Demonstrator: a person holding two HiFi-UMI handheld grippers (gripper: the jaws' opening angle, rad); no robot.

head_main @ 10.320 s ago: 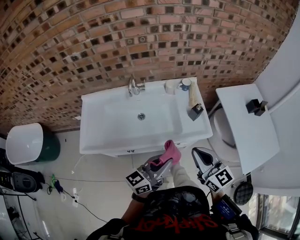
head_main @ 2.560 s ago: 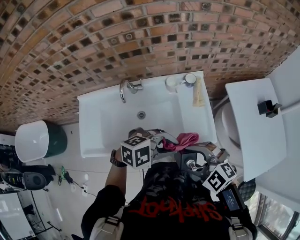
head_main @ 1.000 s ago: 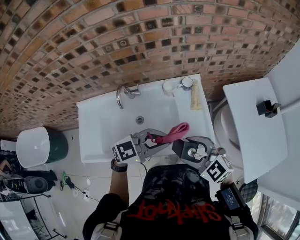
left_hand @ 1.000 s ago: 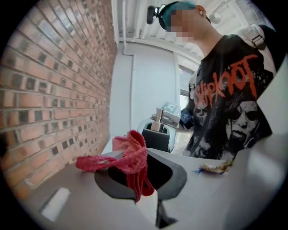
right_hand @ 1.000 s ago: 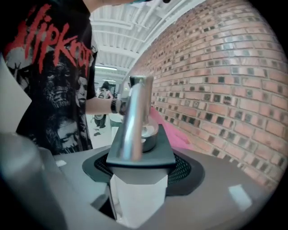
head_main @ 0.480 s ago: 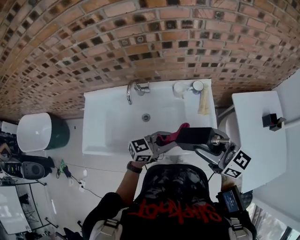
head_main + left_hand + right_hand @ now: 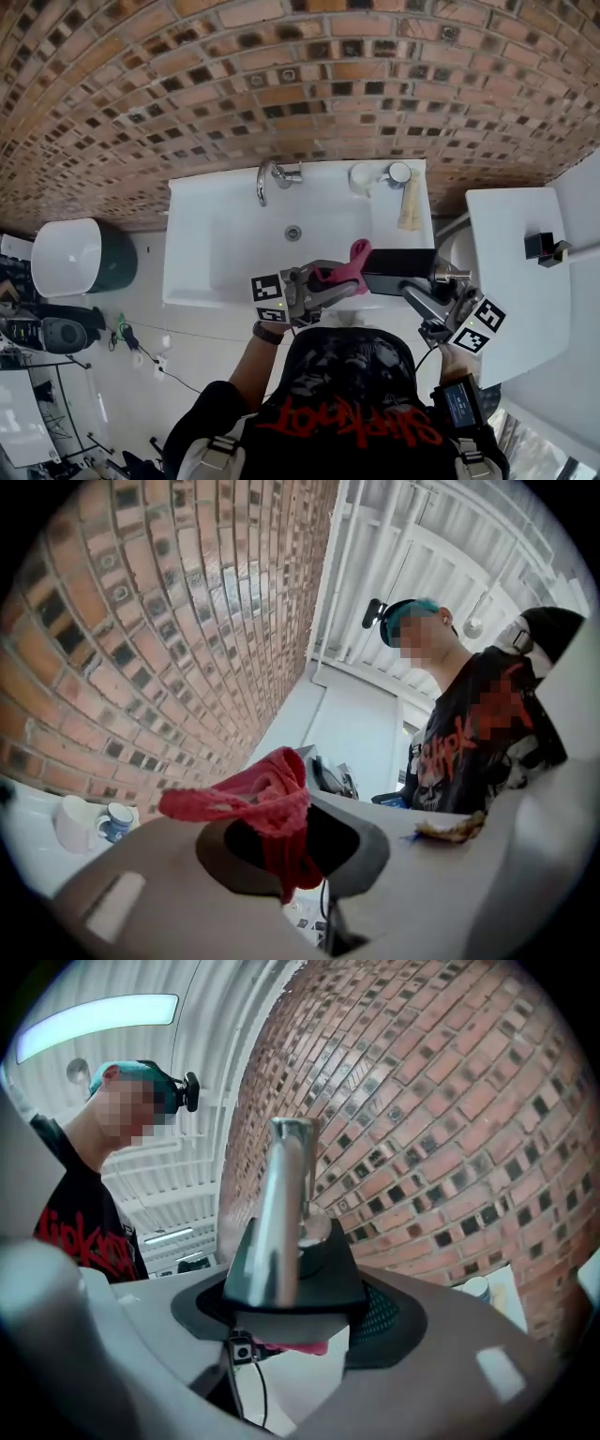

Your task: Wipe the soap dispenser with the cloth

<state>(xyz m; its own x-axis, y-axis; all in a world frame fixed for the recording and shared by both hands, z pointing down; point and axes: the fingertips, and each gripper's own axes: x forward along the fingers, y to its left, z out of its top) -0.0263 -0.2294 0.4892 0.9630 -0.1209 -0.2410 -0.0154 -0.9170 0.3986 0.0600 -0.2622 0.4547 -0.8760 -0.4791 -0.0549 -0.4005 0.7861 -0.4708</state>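
Soap dispenser (image 7: 398,262), dark with a chrome pump, lies level in the air over the front right part of the sink (image 7: 234,246), clamped in the right hand-held gripper (image 7: 424,292).

Behind the sink rises a brick wall (image 7: 281,75). The sink is a white basin with a chrome tap (image 7: 272,174) at its back edge. Right of the sink stands a white flat top (image 7: 511,291) with a small black thing (image 7: 542,246) on it. Left of the sink, on the floor, sits a white and green bin (image 7: 70,272). A person (image 7: 352,417) in a black printed shirt stands at the sink's front edge.

The right hand-held gripper comes in from the sink's front right. Its jaws stand wide and press on the dispenser's body from both sides, and the pump end is turned away from the sink's middle. The left hand-held gripper (image 7: 339,284) reaches over the sink's front rim with its jaws closed on a red cloth (image 7: 354,258), which bunches out past the tips. The cloth touches the dispenser's base end, the end nearer the sink's middle. So the dispenser lies just past the left gripper's tips and between the right one's jaws.

On the sink's back right corner stand a white cup (image 7: 361,176) and a mug (image 7: 400,172). Along the sink's right rim lies a beige strip (image 7: 409,208).
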